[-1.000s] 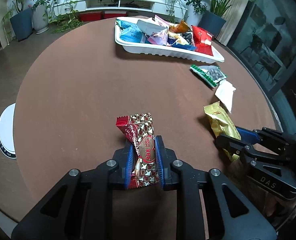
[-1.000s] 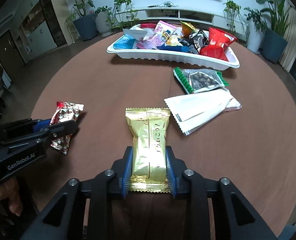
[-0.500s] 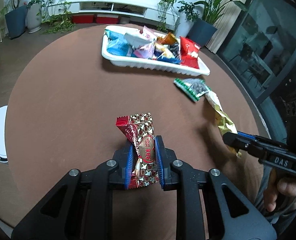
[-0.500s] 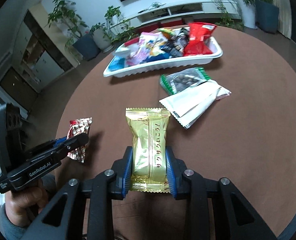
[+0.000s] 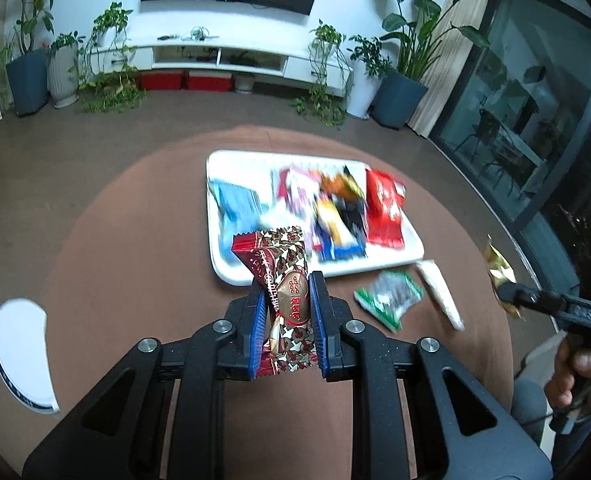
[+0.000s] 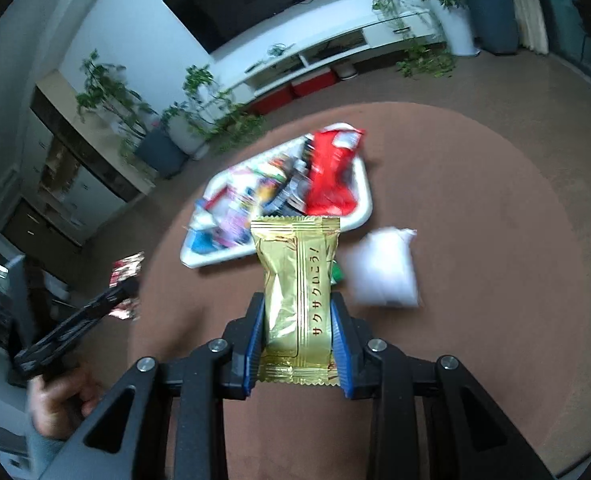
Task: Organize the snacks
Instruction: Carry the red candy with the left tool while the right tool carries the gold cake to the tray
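Looking along the left wrist view, we see the left gripper (image 5: pixel 285 312) clamped on a red-brown patterned snack (image 5: pixel 283 280), held above the round brown table (image 5: pixel 135 240) just short of the white tray (image 5: pixel 231 272) of mixed packets; a green packet (image 5: pixel 389 294) lies beside the tray. In the right wrist view, we find the right gripper (image 6: pixel 297 332) pinching a gold packet (image 6: pixel 297 280) above the table, near the tray's edge, a white packet (image 6: pixel 383 268) lying alongside.

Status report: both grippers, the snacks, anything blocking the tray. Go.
Left gripper shut on red star-print snack. Right gripper shut on gold packet. White tray crowded. Green packet, white packet loose on table.
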A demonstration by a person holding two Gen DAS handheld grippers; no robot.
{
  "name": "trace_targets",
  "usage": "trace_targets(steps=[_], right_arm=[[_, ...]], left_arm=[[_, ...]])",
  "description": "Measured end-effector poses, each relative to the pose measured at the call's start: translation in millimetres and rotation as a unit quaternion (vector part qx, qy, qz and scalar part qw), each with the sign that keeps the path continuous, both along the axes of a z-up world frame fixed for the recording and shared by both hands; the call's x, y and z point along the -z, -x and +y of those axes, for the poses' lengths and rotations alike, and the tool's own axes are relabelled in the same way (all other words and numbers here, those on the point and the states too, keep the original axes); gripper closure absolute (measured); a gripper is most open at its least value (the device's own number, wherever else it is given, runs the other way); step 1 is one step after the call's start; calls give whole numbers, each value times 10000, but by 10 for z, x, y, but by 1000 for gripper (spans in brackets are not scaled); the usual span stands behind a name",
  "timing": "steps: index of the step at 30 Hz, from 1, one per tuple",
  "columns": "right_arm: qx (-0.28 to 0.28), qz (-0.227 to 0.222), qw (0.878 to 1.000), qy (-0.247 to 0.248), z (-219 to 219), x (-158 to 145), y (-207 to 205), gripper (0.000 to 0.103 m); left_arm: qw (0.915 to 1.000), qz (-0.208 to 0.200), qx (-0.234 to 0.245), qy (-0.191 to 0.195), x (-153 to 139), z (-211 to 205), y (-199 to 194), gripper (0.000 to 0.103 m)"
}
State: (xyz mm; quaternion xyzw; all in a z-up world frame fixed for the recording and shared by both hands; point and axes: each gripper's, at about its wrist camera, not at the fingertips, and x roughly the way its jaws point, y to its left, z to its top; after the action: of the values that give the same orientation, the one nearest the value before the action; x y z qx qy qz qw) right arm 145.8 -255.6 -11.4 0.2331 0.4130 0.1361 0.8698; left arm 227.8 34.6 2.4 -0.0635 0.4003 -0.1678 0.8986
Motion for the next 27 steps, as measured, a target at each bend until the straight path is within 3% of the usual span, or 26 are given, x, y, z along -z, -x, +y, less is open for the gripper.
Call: trace_targets(steps=[4,8,18,22,27], right_arm=[[-177,-11,9997,-164,144,-31,-32,70],[-247,-29,9997,-2,233,-79,-189,70],[-492,-307,9963,627,603,-470,-1120,70],[-593,-176,9945,845,824,-383,-1526,70],[-610,211,9911,1165,1023,-59,-1984,70]], left_arm=[[9999,-109,60,-98,-128,-13,-165,84],[9997,-129,87,-178,-181,-33,-379,84],[9991,-124,103,-389,-237,-100,-1144,84],[9984,-50,205,-530,-141,-239,-1486,84],[9973,72,355,-642,95,-423,-1831,84]])
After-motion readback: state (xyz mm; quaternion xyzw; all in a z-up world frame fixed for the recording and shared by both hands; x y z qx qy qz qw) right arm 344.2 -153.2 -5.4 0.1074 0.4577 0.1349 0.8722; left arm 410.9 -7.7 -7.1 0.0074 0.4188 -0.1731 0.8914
